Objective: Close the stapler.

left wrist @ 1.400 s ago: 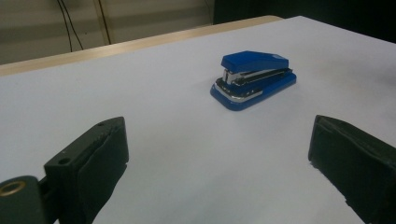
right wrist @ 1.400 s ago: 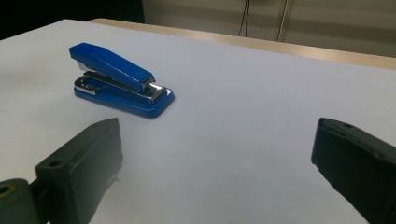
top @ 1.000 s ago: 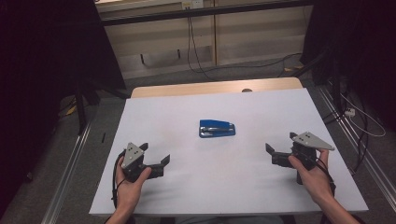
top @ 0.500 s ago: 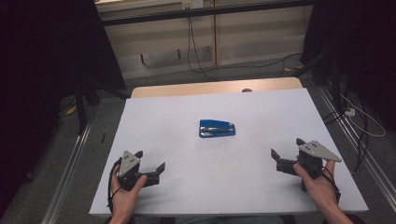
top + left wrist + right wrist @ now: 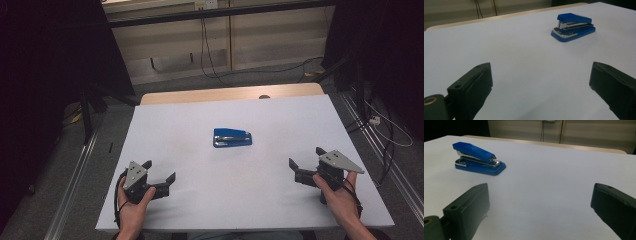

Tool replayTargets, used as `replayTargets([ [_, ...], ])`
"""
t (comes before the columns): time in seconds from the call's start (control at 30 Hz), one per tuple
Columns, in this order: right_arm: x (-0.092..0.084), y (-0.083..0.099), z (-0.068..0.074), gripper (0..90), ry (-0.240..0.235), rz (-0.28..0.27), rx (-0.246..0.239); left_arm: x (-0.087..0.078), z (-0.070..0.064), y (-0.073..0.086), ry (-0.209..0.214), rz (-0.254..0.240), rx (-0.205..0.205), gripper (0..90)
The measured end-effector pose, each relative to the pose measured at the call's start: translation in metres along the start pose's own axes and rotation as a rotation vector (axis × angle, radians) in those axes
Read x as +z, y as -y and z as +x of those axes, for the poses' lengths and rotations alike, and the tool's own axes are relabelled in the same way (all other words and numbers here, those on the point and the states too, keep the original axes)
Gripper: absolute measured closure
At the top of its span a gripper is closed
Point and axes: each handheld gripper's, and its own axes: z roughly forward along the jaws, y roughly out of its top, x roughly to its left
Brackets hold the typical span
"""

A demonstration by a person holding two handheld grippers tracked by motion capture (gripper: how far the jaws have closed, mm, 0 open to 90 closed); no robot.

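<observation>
A blue stapler [image 5: 232, 137] lies on its base in the middle of the white table top [image 5: 280, 120]. In the left gripper view the stapler [image 5: 573, 26] sits far ahead to the right; in the right gripper view the same stapler [image 5: 478, 158] sits ahead to the left. My left gripper [image 5: 159, 171] rests low near the front left of the table, open and empty. Near the front right, my right gripper [image 5: 307, 157] is open and empty too. Both point inward toward the stapler, well short of it.
The white sheet covers a wooden table whose far edge [image 5: 230, 94] shows bare wood. Metal rails [image 5: 75, 175] run along the floor on both sides. Cables [image 5: 385, 125] lie on the floor at the right. Dark curtains stand at the left and right.
Both hands have drawn back toward the front edge of the table with the grippers still open. The stapler has not moved.
</observation>
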Motion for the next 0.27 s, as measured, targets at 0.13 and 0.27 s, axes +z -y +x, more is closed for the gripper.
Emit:
replayTargets([
  [0.13,0.0008,-0.0006,-0.0003,1.8,-0.003,-0.004,0.001,0.0007,-0.0002,-0.0006,0.004,0.006,0.012,4.9],
  [0.27,0.0012,-0.0008,0.0001,1.8,-0.006,-0.002,0.0,0.0017,-0.0003,-0.0005,0.006,0.008,0.011,4.9],
])
